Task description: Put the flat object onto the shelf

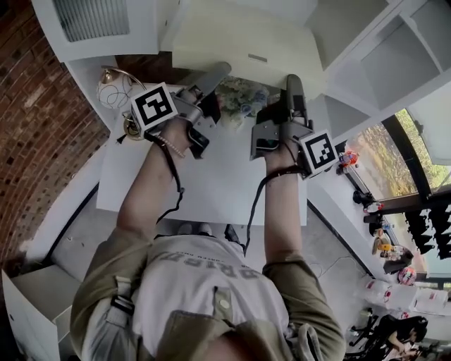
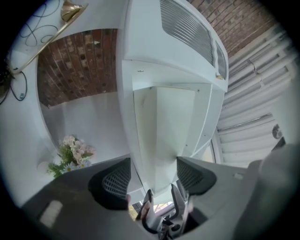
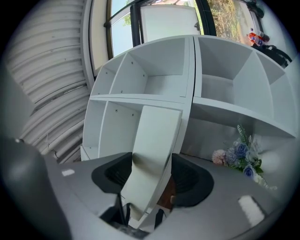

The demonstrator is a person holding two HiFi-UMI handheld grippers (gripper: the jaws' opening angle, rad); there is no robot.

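Observation:
The flat object is a long white board, held up in front of me above the white table. My left gripper is shut on its left end and my right gripper on its right end. In the left gripper view the board rises between the jaws of the left gripper. In the right gripper view the board stands edge-up in the right gripper and leans toward the white cube shelf. That shelf stands at the upper right, with open compartments.
A bunch of artificial flowers stands at the table's far edge beside the shelf. A gold lamp with wire loops is at the table's far left. A white unit with a grille hangs on the brick wall.

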